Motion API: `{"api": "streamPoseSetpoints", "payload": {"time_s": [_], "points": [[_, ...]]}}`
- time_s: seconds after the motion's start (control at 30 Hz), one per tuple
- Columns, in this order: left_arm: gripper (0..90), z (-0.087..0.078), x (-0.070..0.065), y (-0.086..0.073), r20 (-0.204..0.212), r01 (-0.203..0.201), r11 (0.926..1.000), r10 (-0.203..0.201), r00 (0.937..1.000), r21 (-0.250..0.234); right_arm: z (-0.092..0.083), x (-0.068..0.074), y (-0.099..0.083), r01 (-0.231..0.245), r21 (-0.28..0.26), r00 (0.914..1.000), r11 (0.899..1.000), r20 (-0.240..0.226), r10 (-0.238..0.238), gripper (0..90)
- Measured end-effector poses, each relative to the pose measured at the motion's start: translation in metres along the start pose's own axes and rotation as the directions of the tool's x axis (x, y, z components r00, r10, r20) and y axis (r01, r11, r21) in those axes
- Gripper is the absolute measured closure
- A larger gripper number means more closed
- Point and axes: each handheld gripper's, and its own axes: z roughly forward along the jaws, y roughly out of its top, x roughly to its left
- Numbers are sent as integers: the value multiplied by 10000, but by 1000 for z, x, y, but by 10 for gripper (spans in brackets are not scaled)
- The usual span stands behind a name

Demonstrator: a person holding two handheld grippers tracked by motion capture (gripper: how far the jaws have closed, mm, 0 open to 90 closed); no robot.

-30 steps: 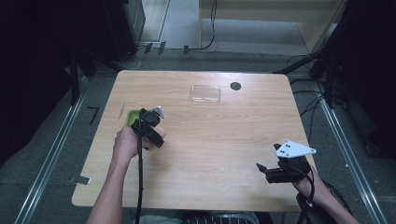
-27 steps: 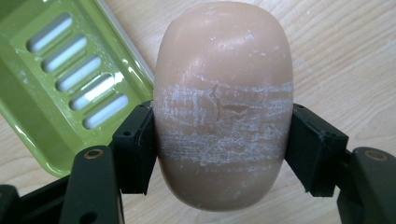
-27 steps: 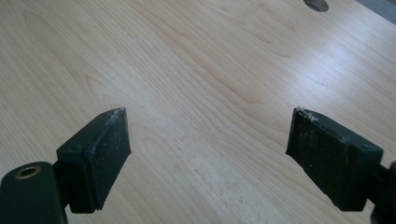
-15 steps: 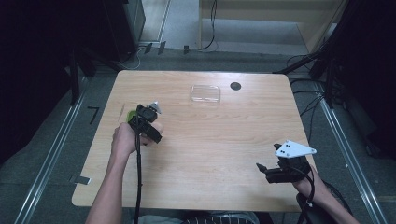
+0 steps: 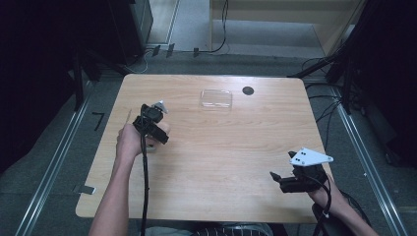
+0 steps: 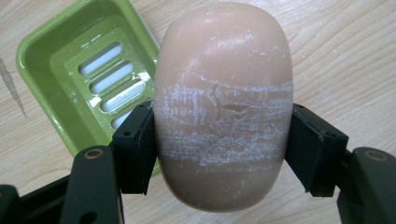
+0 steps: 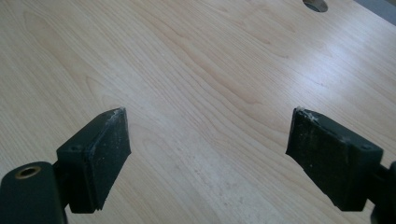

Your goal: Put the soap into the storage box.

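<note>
A peach-coloured bar of soap (image 6: 224,107), scuffed white across its middle, is clamped between the black pads of my left gripper (image 6: 223,149). It hangs just right of a green soap dish (image 6: 60,65) with a slotted floor, which rests on the wooden table. In the high view the left gripper (image 5: 149,124) sits at the table's left side, and the hand covers the dish. My right gripper (image 7: 208,149) stands open over bare wood with nothing between its pads. In the high view the right gripper (image 5: 281,179) is near the table's front right corner.
A clear plastic lid (image 5: 216,98) lies at the back middle of the table (image 5: 221,147), with a round dark hole (image 5: 248,90) to its right. A cable trails from the left gripper down along the forearm. Dark floor and metal rails surround the table.
The left gripper has moved a little away from the person and leftward, over the green dish, which it now covers in the high view. The right gripper has stayed put.
</note>
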Motion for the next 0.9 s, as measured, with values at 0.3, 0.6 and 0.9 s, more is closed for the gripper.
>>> {"api": "streamPoseSetpoints", "payload": {"time_s": [0.3, 0.6, 0.9], "points": [[334, -2, 7, 5, -179, 229, 9994, -234, 9996, -273, 0, 0, 0, 20, -5, 10000, 10000, 16, -20, 134], [334, -5, 17, 7, -215, 625, 9965, -638, 9977, -560, 0, 0, 0, -9, 1, 10000, 10000, 1, 9, 134], [334, 2, 30, 7, -274, 1184, 9899, -1209, 9923, -783, 0, 0, 0, -24, 9, 10000, 10000, 7, 24, 133]]}}
